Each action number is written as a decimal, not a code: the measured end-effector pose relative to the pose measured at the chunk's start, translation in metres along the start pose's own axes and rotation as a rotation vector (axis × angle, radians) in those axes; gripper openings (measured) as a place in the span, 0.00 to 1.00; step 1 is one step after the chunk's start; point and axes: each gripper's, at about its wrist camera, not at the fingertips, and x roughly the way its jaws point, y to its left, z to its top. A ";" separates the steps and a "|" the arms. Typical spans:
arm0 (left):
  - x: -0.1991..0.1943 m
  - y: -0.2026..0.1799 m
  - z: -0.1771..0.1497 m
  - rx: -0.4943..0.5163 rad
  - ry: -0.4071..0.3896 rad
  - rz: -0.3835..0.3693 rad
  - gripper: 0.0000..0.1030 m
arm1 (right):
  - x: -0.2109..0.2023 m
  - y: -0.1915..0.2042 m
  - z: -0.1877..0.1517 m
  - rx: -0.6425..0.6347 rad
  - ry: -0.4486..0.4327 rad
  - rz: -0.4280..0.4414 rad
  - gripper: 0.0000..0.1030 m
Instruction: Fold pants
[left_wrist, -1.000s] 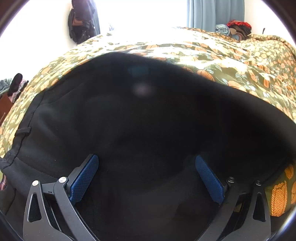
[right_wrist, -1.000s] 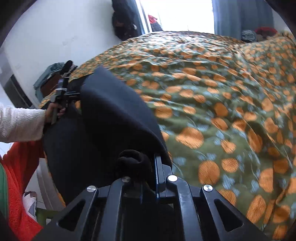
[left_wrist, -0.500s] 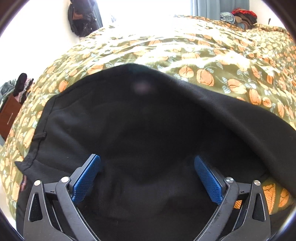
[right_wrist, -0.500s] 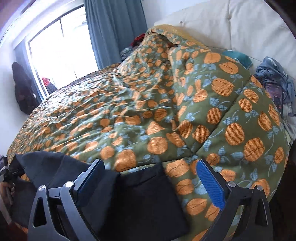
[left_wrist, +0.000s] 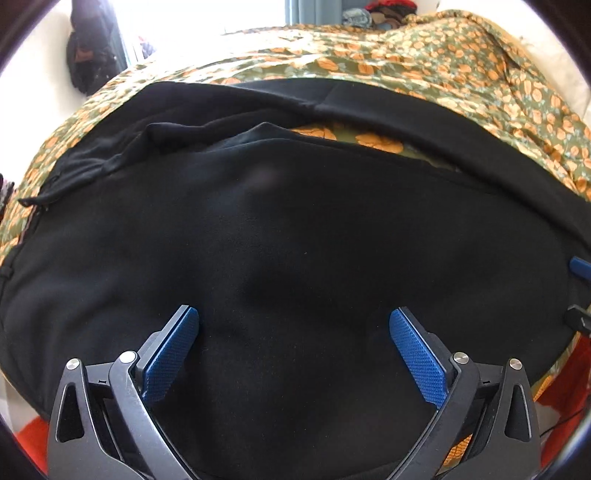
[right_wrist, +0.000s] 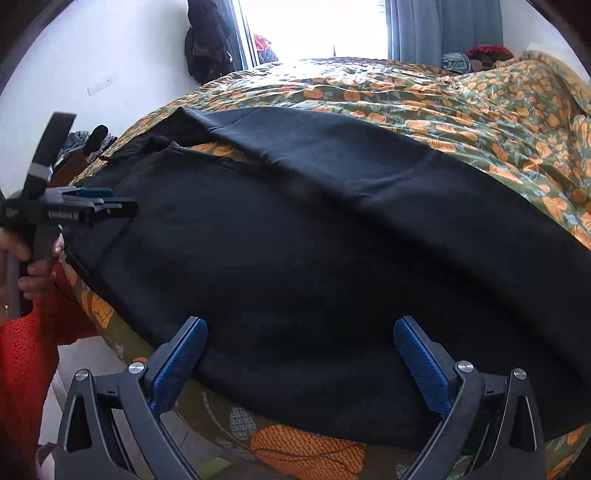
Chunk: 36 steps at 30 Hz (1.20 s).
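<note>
Across the left wrist view, black pants are seen spread over a bedspread printed with orange flowers on green. The left gripper is held above the dark cloth with its blue pads set wide apart; nothing is pinched between them, and whether they touch the fabric cannot be told. A second band of the black fabric is laid farther back, with a strip of the bedspread shown between the two bands. At the right edge a blue tip and a dark part of the other tool are just visible. A curtain and a dark bag hung on the wall are seen beyond the bed.

From the right wrist view, the pants are shown lying lengthwise along the near side of the bedspread, one leg set a little behind the other. The right gripper is spread wide, its jaws having just been opened, and no cloth is clamped between the blue pads. At the left edge, the left gripper is seen side-on over the end of the pants, held by a hand above an orange sleeve. A bright window is seen behind the bed.
</note>
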 end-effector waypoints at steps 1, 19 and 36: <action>0.001 0.000 0.000 -0.010 0.005 -0.013 1.00 | -0.005 -0.010 -0.002 0.028 -0.003 -0.009 0.97; 0.007 -0.010 0.008 -0.016 0.038 0.008 1.00 | -0.063 -0.086 -0.031 0.700 -0.200 0.406 0.92; -0.001 0.078 0.137 -0.334 0.071 -0.239 0.99 | -0.111 -0.183 -0.024 0.948 -0.387 0.159 0.05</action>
